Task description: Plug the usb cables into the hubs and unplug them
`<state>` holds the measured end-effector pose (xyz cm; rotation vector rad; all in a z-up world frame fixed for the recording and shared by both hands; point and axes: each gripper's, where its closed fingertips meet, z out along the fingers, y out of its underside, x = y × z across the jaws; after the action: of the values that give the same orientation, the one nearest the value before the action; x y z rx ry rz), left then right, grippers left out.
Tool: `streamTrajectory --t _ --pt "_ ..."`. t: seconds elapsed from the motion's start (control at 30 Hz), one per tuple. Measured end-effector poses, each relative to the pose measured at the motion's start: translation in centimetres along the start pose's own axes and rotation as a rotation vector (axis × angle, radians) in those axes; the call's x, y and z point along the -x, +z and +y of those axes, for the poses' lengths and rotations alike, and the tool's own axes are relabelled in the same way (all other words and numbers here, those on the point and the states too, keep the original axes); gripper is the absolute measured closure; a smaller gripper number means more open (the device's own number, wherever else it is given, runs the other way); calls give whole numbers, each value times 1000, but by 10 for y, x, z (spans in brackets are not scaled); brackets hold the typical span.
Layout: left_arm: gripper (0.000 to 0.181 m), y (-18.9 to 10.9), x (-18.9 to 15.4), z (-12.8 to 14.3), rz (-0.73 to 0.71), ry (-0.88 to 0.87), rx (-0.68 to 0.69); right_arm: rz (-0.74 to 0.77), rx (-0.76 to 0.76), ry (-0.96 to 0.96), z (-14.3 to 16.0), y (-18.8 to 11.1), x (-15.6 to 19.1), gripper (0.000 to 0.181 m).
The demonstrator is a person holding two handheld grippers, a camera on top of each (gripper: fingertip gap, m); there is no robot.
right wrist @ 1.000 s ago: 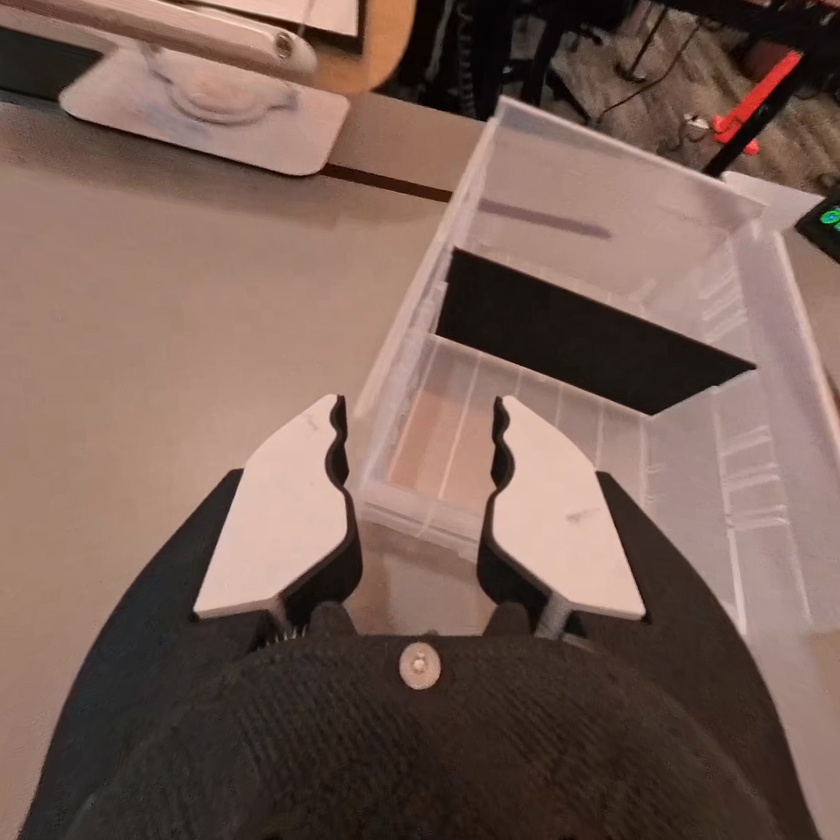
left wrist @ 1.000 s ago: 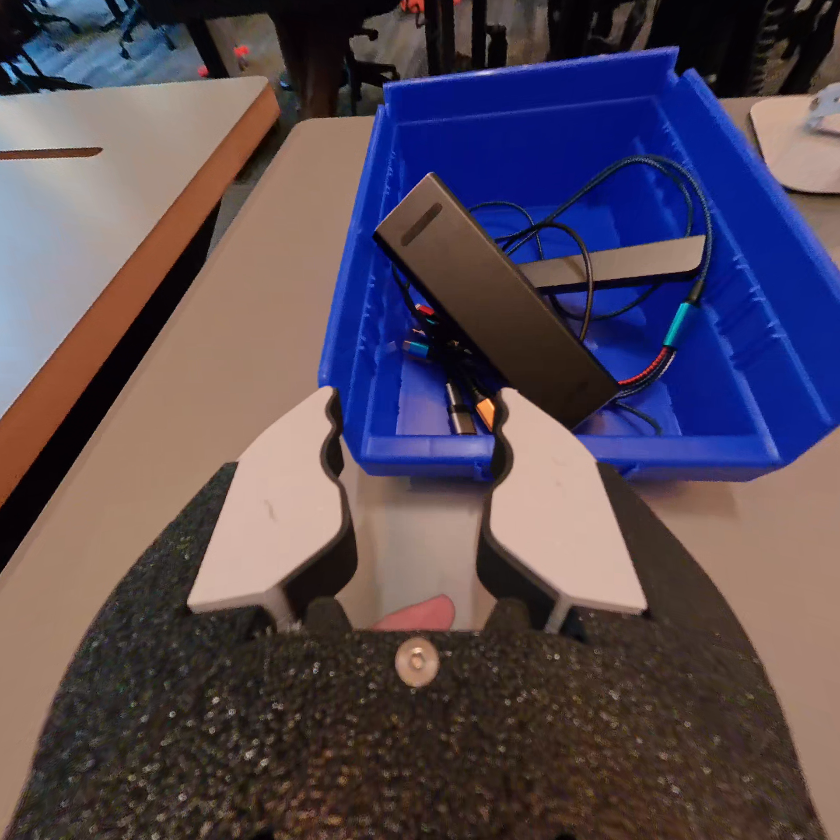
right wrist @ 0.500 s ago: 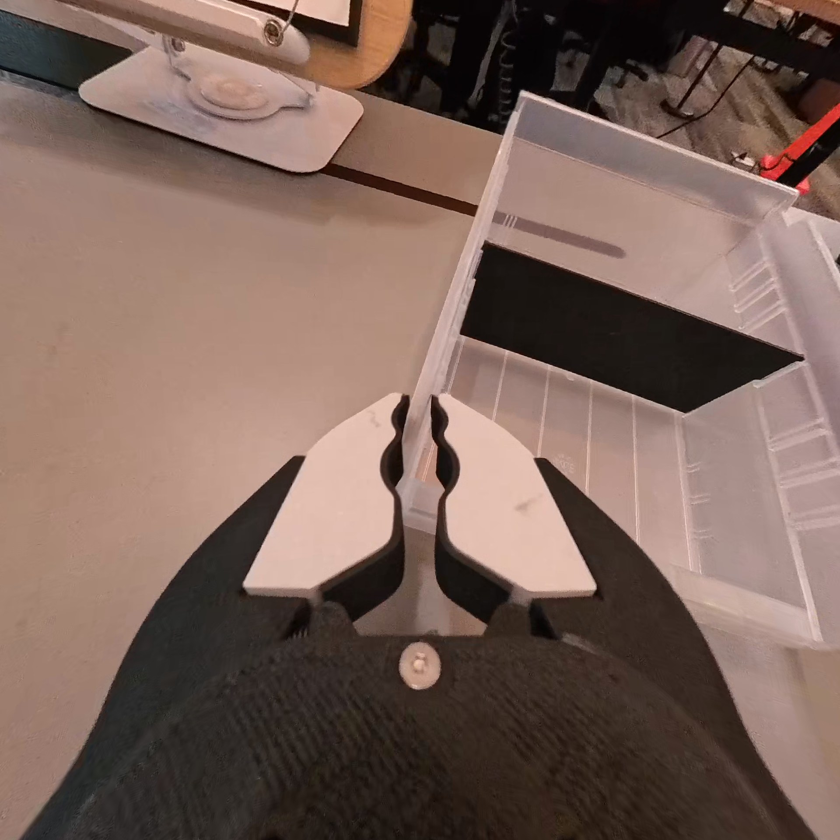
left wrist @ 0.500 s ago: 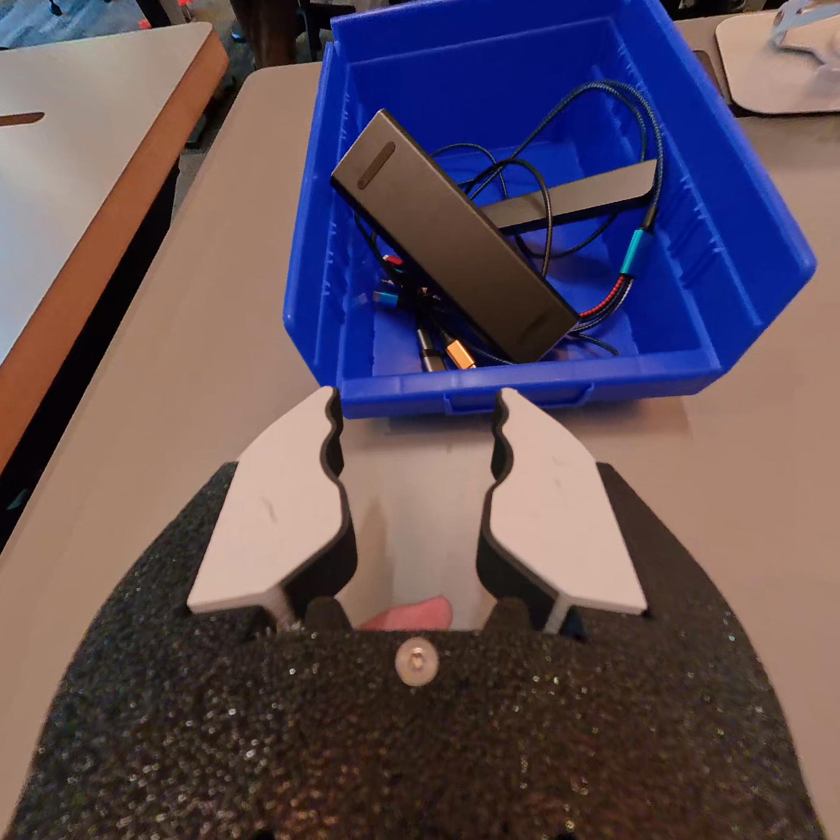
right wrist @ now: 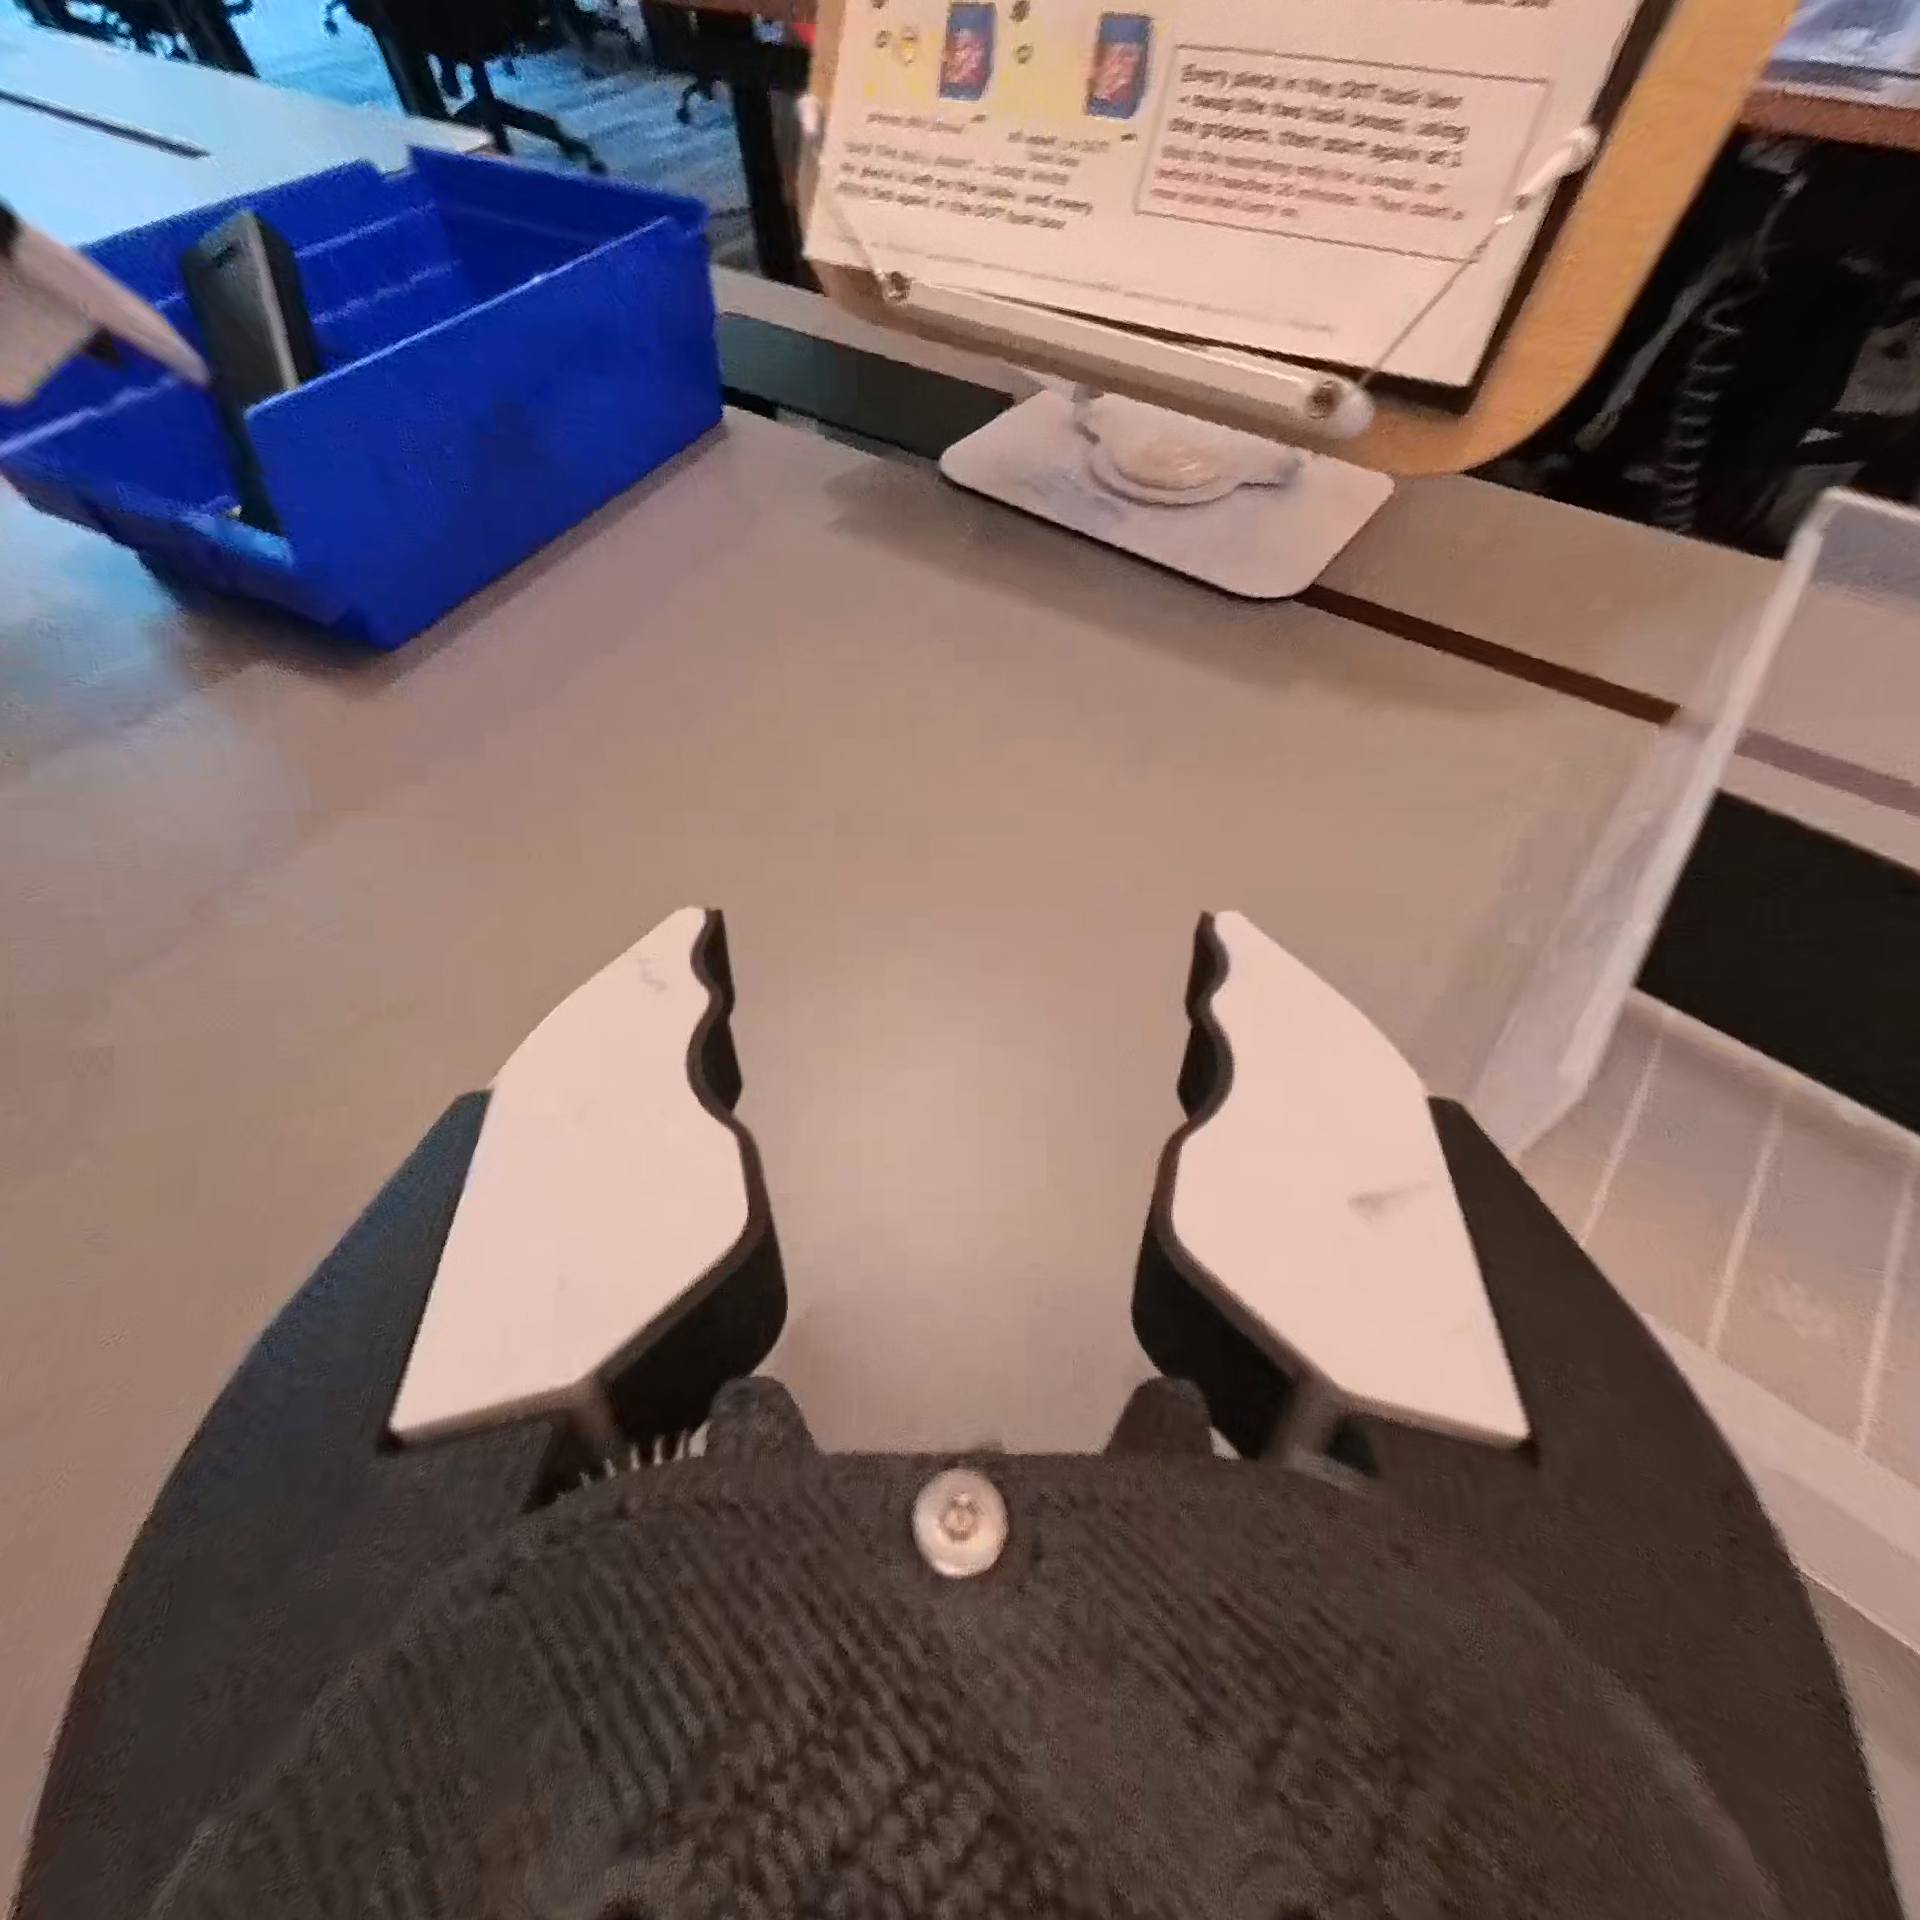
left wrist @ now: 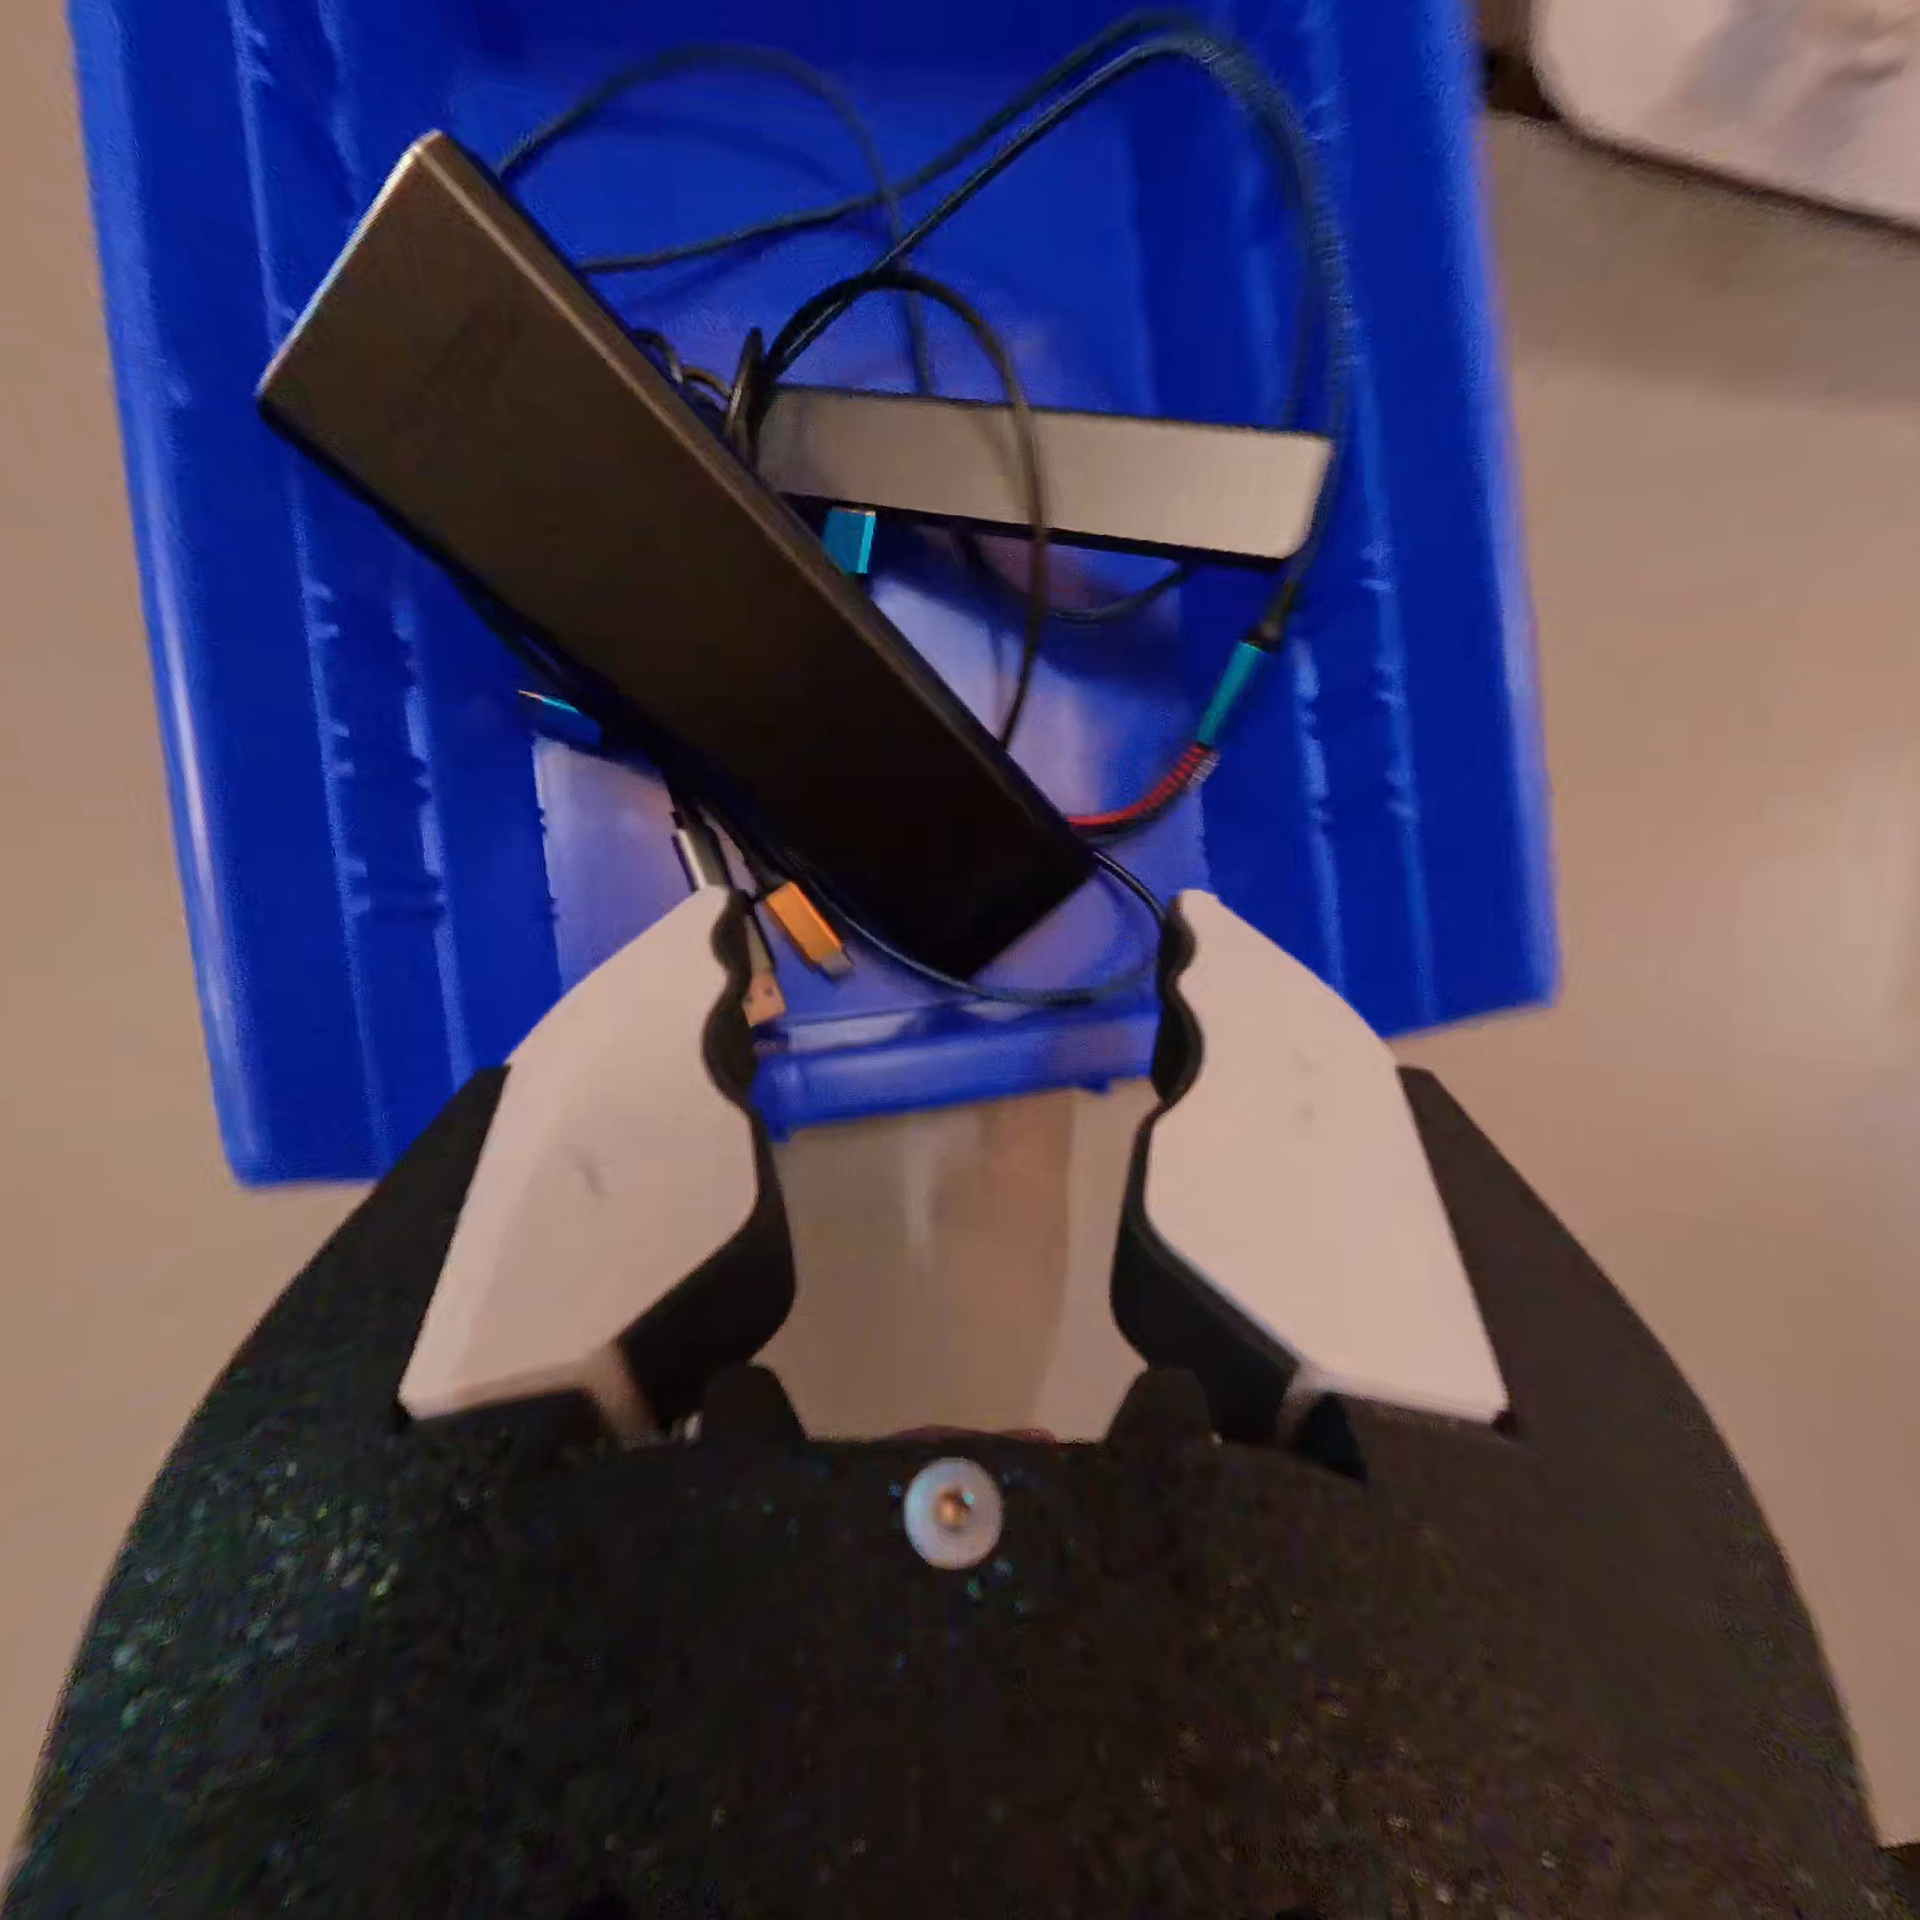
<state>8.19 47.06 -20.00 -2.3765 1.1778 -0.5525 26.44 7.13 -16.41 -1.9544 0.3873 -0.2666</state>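
A blue bin holds a dark USB hub lying slantwise, a grey hub behind it, and tangled cables with orange, teal and red plug ends. My left gripper is open and empty, its tips over the bin's near wall just short of the dark hub's lower end. My right gripper is open and empty above bare table. In the right wrist view the blue bin stands at the far left with the dark hub sticking up.
A clear plastic bin with a black divider stands at the right. A sign board on a white stand is at the table's back edge. The grey table lies between the bins. The left gripper's fingertip shows at the far left.
My left gripper has moved forward and tilted down over the blue bin. My right gripper has let go of the clear bin's wall, opened wide and swung left.
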Motion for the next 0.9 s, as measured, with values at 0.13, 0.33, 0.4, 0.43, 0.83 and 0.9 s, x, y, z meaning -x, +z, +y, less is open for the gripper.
streamTrajectory --t 0.13,0.33,0.4,0.43,0.83,0.9 --pt "102 34 27 -17 -88 -123 146 -65 25 -74 8 7 29 95" --pt "102 66 37 -21 -48 -351 235 -123 11 -55 20 7 44 98" --pt "104 73 39 -16 -43 -377 246 -133 10 -28 22 8 44 99" --pt "104 75 40 -16 -41 -373 234 -140 11 -16 23 9 44 99" --pt "111 46 24 -32 77 -169 -60 -161 29 -21 30 11 45 103" --pt "112 31 15 -45 86 -108 -124 -164 26 -12 28 10 46 103"
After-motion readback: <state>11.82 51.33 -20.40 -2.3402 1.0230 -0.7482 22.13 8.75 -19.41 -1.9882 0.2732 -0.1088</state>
